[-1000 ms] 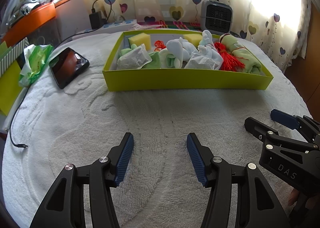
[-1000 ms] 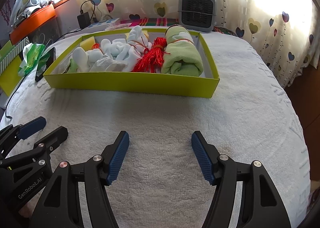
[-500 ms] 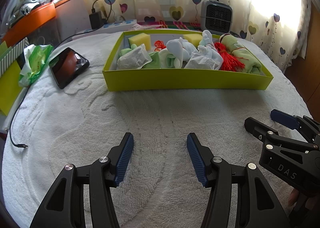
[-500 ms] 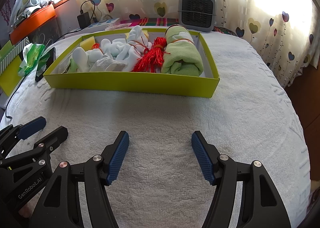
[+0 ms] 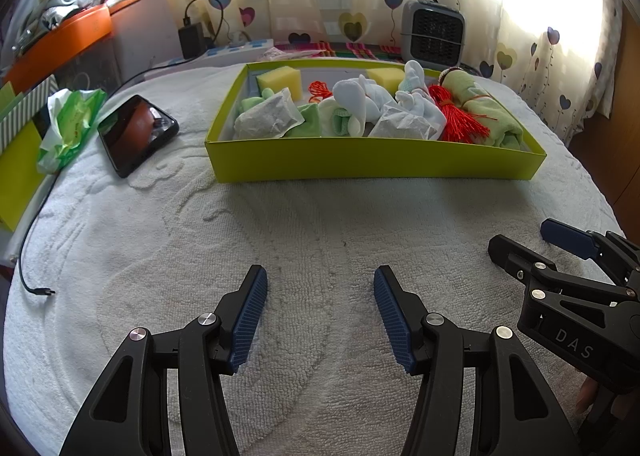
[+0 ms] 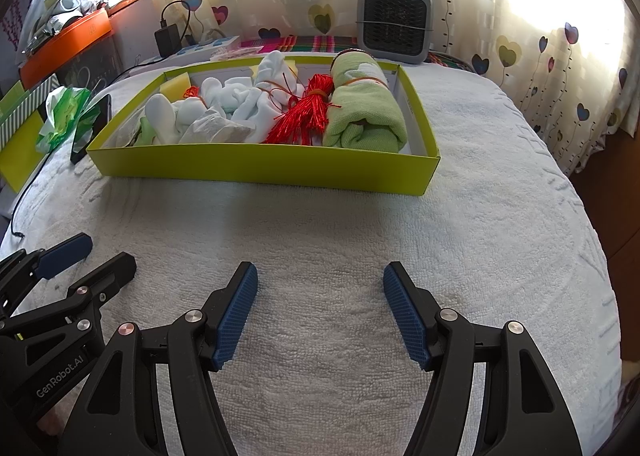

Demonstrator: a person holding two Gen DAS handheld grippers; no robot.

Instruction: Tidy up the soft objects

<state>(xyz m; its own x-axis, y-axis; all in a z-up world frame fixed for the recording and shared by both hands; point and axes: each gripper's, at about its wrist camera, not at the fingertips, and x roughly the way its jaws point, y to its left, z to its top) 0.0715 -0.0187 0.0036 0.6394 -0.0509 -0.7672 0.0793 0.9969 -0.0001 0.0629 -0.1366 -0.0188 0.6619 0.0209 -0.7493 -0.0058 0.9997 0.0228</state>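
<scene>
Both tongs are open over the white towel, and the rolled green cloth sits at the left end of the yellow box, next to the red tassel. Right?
Not quite. The rolled green cloth lies at the right end of the yellow box, as the right wrist view shows. The rest holds: it is beside the red tassel, and the left tongs and right tongs are open over the white towel.

Green towel (image 5: 486, 112) — far end hidden behind red tassel (image 5: 460, 122).

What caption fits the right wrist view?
Open right hand-held gripper over white towel, facing a box of soft items.
</scene>
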